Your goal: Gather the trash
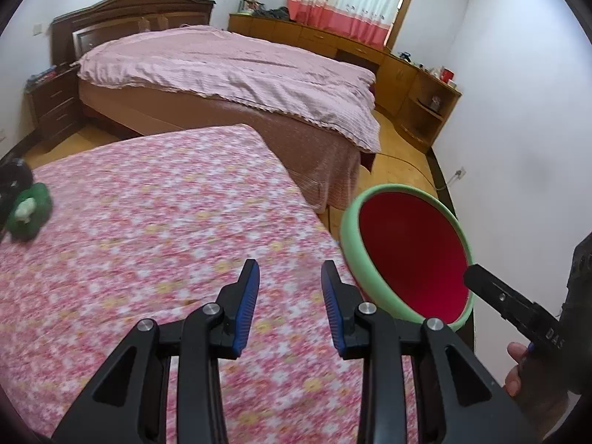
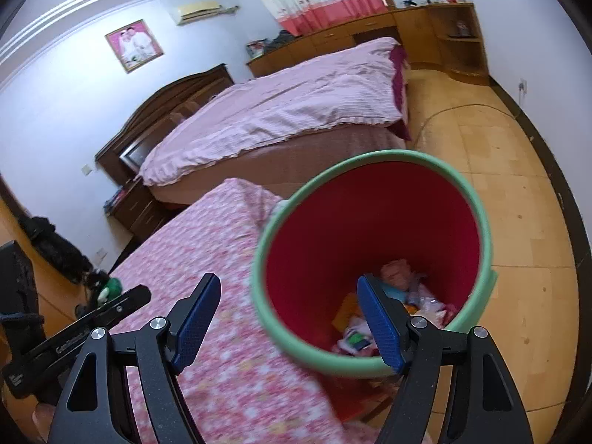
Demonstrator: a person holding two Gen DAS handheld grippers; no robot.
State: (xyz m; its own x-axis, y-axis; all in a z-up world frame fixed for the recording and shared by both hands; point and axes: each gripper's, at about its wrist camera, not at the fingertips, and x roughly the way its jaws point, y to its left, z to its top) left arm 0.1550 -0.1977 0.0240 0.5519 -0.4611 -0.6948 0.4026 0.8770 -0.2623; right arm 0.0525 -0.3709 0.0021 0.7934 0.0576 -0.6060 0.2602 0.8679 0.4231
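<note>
Red inside, green at the rim: the bin [image 2: 373, 259] stands on the floor right beside the corner of the flowered pink table cover [image 1: 148, 240]. Only the right wrist view looks down into it, and there's the trash [image 2: 388, 307]: crumpled wrappers and paper heaped at the bottom. From the left wrist view the same bin shows just a bare red wall, contents hidden.

The right gripper [image 2: 292, 322] hangs over the table edge and bin rim, jaws spread wide, nothing between the blue pads. The left gripper [image 1: 290, 307] hovers above the flowered cover, jaws narrowly apart, also empty.

The left view alone catches a hand [image 1: 518, 370] on the other tool's handle. A green plush toy [image 1: 29, 211] lies at the far side of the cover; the right view shows it only small. Only the right view shows the framed picture [image 2: 134, 45] above the bed [image 2: 281, 111].
</note>
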